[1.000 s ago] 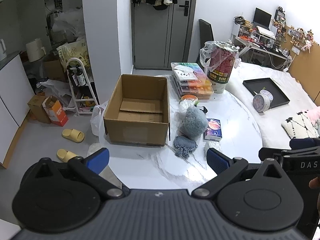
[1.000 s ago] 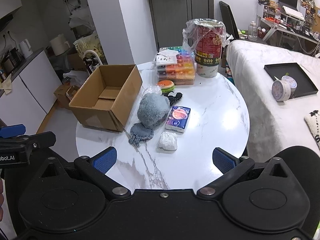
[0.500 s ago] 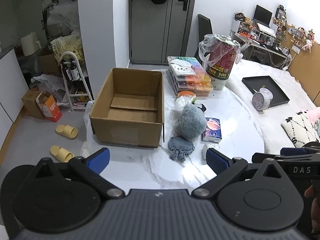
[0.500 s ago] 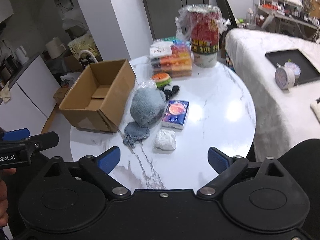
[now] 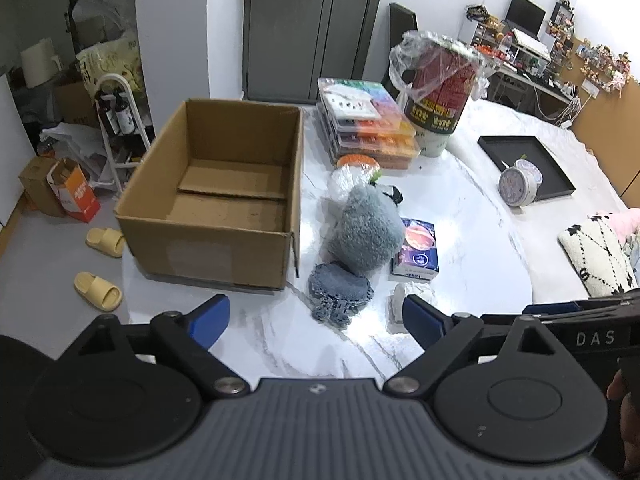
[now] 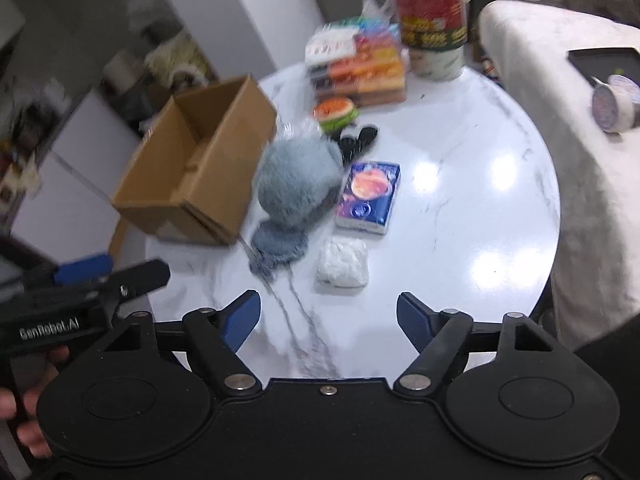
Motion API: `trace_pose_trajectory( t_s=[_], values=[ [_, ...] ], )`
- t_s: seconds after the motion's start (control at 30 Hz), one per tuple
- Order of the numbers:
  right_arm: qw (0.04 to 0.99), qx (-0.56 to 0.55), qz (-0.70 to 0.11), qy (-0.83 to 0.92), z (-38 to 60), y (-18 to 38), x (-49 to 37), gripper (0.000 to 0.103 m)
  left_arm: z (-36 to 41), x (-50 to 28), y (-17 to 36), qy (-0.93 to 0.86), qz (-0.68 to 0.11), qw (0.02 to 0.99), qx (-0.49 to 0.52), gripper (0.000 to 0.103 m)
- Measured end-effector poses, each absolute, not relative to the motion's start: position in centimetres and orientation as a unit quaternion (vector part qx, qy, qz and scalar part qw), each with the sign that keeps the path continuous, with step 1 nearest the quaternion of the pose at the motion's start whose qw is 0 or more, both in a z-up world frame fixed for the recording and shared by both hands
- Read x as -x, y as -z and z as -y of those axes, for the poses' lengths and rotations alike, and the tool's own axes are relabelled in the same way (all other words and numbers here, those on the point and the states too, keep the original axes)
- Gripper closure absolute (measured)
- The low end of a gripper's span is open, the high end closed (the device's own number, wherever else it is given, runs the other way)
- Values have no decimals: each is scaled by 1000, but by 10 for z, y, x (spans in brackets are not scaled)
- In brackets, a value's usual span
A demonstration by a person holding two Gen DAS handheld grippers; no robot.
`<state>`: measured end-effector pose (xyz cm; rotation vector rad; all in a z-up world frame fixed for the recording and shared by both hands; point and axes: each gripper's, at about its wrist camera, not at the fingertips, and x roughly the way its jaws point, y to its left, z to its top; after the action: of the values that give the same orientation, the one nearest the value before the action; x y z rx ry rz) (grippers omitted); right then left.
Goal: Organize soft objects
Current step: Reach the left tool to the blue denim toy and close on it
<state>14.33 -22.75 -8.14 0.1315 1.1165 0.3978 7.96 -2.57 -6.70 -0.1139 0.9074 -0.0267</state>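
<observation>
Lettering is legible on both tools: "DAS" on the right gripper's body seen at the right edge of the left wrist view, and "GenRobot.AI" on the left gripper's body seen at the left edge of the right wrist view. The left gripper [image 5: 316,320] hovers over the white marble bench [image 5: 460,208] with its blue-padded fingers [image 5: 210,318] wide apart and closing, nothing between them. The right gripper [image 6: 329,316] hovers likewise, fingers [image 6: 242,316] apart and closing, nothing between them.

Soft objects lie in a row beside the open cardboard box [image 5: 224,200]: a grey plush toy [image 5: 366,236], a blue knitted piece [image 5: 338,290] touching it on the near side, a white wad [image 6: 343,263], and a tissue pack [image 6: 368,198] with a planet print. A burger-shaped toy [image 6: 335,113] lies behind them. Text on the red tub [image 5: 438,92] is not readable.
</observation>
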Motion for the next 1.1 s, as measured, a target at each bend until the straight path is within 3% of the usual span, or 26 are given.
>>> trace_pose_trajectory(
  t_s=[0.53,0.9,1.1],
  values=[
    [795,-25,-551,-252,219,119,-194,34,34,-119,124,-15,-475,877,72,30],
    [775,-45,-567,-276,215,155,-202,46,37,-133,148,-25,-475,875,89,36],
    [779,-37,-558,-283,209,162,-206,47,41,-139,158,-27,-471,877,95,37]
  ],
)
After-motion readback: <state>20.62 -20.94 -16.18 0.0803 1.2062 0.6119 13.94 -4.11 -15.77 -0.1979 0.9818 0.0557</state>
